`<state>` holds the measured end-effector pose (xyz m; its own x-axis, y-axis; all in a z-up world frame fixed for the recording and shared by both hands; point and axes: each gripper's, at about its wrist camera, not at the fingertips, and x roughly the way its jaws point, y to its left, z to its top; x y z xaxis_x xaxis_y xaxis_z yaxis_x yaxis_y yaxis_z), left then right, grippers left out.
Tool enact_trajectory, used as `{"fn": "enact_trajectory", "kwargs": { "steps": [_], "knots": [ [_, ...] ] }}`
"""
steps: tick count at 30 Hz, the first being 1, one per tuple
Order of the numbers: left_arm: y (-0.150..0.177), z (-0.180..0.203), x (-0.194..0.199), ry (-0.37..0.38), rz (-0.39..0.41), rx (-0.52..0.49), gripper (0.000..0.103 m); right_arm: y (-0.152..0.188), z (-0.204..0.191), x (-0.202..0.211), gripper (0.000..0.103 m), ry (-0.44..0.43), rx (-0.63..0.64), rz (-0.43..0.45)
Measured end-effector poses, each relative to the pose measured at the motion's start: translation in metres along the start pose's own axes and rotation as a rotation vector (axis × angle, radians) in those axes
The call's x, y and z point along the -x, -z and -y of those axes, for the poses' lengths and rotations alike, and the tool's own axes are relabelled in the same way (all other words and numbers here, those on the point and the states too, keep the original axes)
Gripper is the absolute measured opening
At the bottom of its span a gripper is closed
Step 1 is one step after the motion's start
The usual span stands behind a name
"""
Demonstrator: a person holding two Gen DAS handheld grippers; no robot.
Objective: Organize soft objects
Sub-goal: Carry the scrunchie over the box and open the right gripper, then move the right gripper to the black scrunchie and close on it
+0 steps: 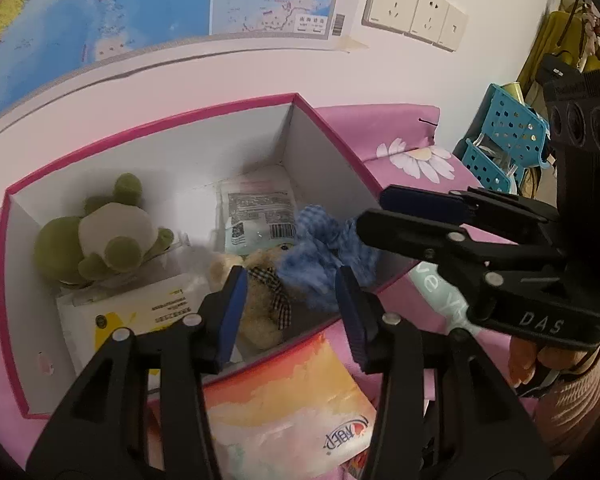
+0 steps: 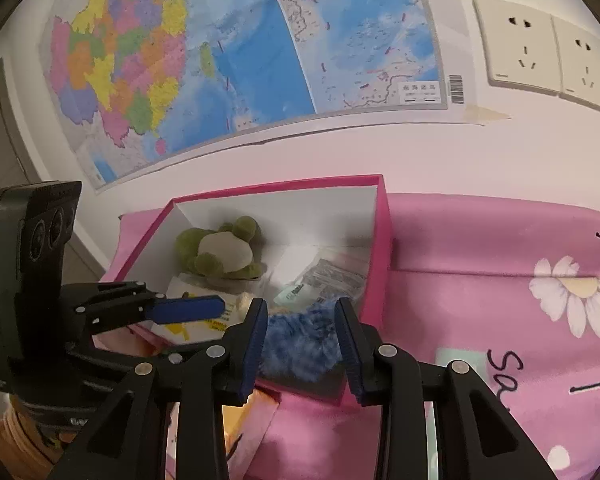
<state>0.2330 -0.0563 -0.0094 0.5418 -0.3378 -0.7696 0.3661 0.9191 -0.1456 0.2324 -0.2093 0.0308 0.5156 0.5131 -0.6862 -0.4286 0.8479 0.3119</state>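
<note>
A pink box [image 1: 332,128] with white inner walls sits on the pink flowered bed cover. Inside lie a green frog plush [image 1: 100,236], a tan teddy bear [image 1: 264,300], a blue fluffy plush [image 1: 324,248], a clear flat packet [image 1: 260,208] and a white and yellow tissue pack [image 1: 140,312]. My left gripper [image 1: 292,312] is open and empty above the teddy bear at the box's near edge. My right gripper [image 2: 302,340] is open and empty over the blue plush [image 2: 300,340]; it also shows in the left wrist view [image 1: 376,208]. The frog [image 2: 216,252] and box [image 2: 384,240] show in the right view.
An orange and white packet [image 1: 292,412] lies on the bed in front of the box. A wall map [image 2: 240,52] and sockets [image 2: 540,52] hang behind. A blue perforated basket [image 1: 504,136] stands at the far right. The bed cover [image 2: 500,280] stretches right of the box.
</note>
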Motion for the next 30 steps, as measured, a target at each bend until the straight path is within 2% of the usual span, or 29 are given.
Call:
{"fn": "enact_trajectory", "kwargs": {
  "steps": [7, 12, 16, 23, 30],
  "knots": [
    [0.016, 0.008, 0.038, 0.005, 0.084, -0.023, 0.048, 0.008, 0.003, 0.036, 0.036, -0.065, -0.031, 0.045],
    [0.035, 0.017, 0.075, 0.034, 0.162, -0.046, 0.051, 0.020, -0.001, 0.067, 0.043, -0.140, -0.032, 0.064],
    [0.057, 0.026, 0.095, 0.054, 0.183, -0.073, 0.053, 0.035, -0.005, 0.090, 0.046, -0.187, -0.033, 0.065],
    [0.102, 0.039, 0.099, 0.099, 0.125, -0.098, 0.053, 0.073, -0.014, 0.107, 0.053, -0.184, -0.006, -0.002],
    [0.140, 0.049, 0.074, 0.155, -0.004, -0.079, 0.053, 0.118, -0.017, 0.081, 0.055, -0.137, -0.002, -0.136]
  ]
}}
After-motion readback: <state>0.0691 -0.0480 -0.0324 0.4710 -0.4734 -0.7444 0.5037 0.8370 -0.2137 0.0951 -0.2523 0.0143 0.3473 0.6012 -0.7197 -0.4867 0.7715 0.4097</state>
